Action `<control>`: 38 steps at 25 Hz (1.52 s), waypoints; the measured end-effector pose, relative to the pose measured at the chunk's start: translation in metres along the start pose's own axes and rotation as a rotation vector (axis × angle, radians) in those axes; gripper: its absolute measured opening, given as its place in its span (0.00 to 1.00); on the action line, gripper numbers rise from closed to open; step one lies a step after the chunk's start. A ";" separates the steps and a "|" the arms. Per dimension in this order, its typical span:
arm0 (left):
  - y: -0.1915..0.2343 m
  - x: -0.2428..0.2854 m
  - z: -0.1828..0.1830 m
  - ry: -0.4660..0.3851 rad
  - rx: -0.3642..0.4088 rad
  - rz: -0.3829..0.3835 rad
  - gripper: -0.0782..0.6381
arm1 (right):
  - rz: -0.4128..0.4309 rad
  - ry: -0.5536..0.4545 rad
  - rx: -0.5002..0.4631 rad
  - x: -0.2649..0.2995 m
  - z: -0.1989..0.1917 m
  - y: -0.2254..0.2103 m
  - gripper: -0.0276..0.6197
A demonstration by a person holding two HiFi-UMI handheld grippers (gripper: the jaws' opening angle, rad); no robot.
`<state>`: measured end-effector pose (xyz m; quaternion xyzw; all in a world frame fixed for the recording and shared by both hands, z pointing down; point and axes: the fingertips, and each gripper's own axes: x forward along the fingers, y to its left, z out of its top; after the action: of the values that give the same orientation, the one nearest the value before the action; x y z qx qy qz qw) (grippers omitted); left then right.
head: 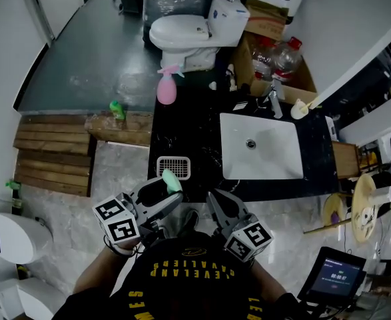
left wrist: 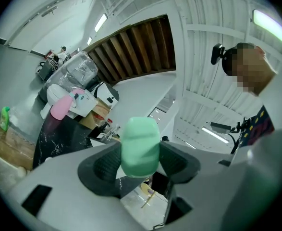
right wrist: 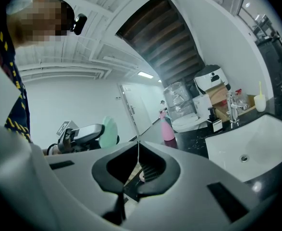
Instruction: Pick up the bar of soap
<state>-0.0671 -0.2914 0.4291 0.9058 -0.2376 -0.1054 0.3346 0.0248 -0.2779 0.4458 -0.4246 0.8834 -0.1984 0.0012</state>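
The pale green bar of soap (head: 172, 179) is held upright between the jaws of my left gripper (head: 169, 187), lifted just in front of the black counter (head: 182, 129). In the left gripper view the soap (left wrist: 140, 147) fills the gap between the dark pads (left wrist: 104, 166), which press on both its sides. To its right, my right gripper (head: 214, 198) hangs near the counter's front edge with its jaws closed together and nothing in them (right wrist: 137, 146). From the right gripper view the soap (right wrist: 110, 132) shows at the left, in the other gripper.
A white slatted soap dish (head: 174, 167) sits on the counter just beyond the soap. A white sink (head: 230, 149) with a faucet (head: 274, 102) lies to the right. A pink spray bottle (head: 166, 87) stands at the counter's far end, with a toilet (head: 182, 35) behind.
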 end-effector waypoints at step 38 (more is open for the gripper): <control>-0.002 0.006 -0.001 0.034 0.021 -0.042 0.48 | -0.005 -0.001 -0.025 0.007 -0.002 -0.002 0.07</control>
<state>-0.0615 -0.2929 0.4284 0.9157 -0.2138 -0.0943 0.3268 0.0214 -0.2836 0.4494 -0.4270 0.8847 -0.1873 -0.0042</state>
